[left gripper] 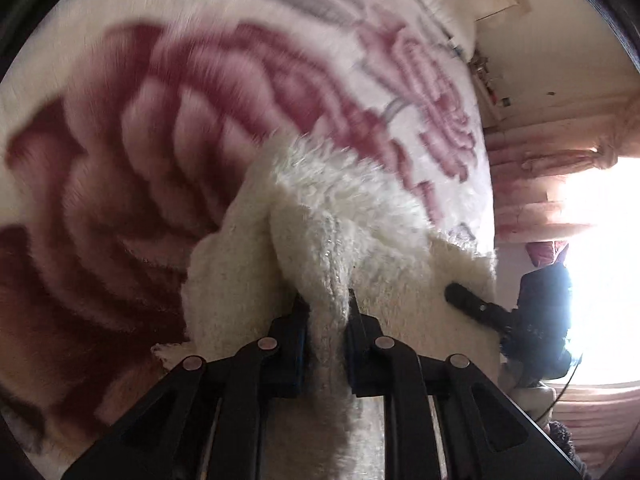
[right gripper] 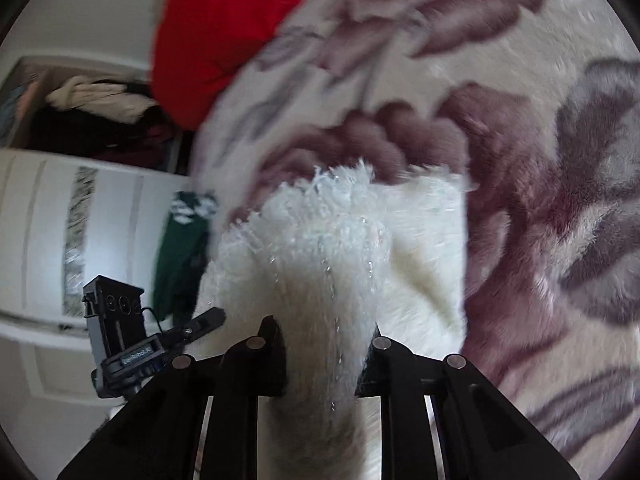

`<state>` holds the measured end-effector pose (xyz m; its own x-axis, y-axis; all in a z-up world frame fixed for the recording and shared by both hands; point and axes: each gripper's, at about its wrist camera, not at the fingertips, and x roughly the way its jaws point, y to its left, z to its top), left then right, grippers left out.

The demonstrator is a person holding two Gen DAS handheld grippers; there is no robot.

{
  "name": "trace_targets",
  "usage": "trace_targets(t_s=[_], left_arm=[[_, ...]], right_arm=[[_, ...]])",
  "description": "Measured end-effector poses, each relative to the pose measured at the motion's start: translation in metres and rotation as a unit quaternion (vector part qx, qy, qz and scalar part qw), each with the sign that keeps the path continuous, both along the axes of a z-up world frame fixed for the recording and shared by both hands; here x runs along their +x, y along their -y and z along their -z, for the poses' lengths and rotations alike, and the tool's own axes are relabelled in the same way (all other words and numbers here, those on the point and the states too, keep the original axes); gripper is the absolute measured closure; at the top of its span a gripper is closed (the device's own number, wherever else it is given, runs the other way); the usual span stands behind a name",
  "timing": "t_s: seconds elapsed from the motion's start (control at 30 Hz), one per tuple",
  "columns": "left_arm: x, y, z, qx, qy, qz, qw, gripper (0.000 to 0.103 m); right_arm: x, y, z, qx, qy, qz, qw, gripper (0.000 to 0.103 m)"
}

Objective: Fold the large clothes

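A bunched fold of the white fluffy garment [left gripper: 328, 240] is being clamped between the pads of the left tool [left gripper: 326, 300], the shaggy pile being squeezed into the narrow gap. In the right wrist view, another bunch of the same white fluffy garment [right gripper: 332, 232] is being clenched by the right tool [right gripper: 326, 328] in like manner. The two tools are being held near each other: the right tool is being seen at the right edge of the left view, one finger lying against the garment, and the left tool at the lower left of the right view. The garment is being held over the floral blanket [left gripper: 200, 100], cream with dark red and grey flowers; whether it is resting on the blanket or being lifted clear cannot be told through the blur. Farther off, a red cloth [right gripper: 216, 28] is lying at the blanket's far edge. Beyond that, a wardrobe [right gripper: 48, 208] with piled clothes is being shown.
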<state>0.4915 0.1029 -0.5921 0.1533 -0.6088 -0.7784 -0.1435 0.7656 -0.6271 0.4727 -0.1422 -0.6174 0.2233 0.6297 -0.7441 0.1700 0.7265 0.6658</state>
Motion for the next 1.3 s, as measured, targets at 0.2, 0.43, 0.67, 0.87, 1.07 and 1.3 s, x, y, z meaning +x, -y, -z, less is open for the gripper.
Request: trace_targets(t_s=[0.2, 0.43, 0.67, 0.87, 1.07, 1.3], left_arm=[[-0.022, -0.006, -0.014, -0.032, 0.007, -0.007, 0.9995, 0.080], [-0.084, -0.041, -0.057, -0.050, 0.036, -0.077, 0.9951, 0.044], [-0.158, -0.007, -0.059, -0.005, 0.039, -0.059, 0.9975, 0.036], [-0.162, 0.011, -0.055, 0.074, 0.090, -0.072, 0.9905, 0.083], [-0.176, -0.031, -0.067, 0.032, 0.106, -0.138, 0.9841, 0.087], [-0.148, -0.051, -0.016, -0.004, 0.045, -0.172, 0.9841, 0.087]], right_arm=[[-0.003, -0.007, 0.028, -0.025, -0.019, -0.039, 0.999, 0.081], [-0.035, 0.008, 0.003, -0.009, -0.033, -0.062, 0.997, 0.047], [-0.092, 0.038, -0.005, -0.003, -0.045, -0.022, 0.999, 0.042], [-0.116, 0.034, -0.012, -0.010, -0.006, -0.013, 1.000, 0.078], [-0.123, 0.014, -0.062, 0.000, 0.083, -0.056, 0.995, 0.082], [-0.099, 0.010, 0.004, -0.041, 0.006, -0.058, 0.997, 0.081]])
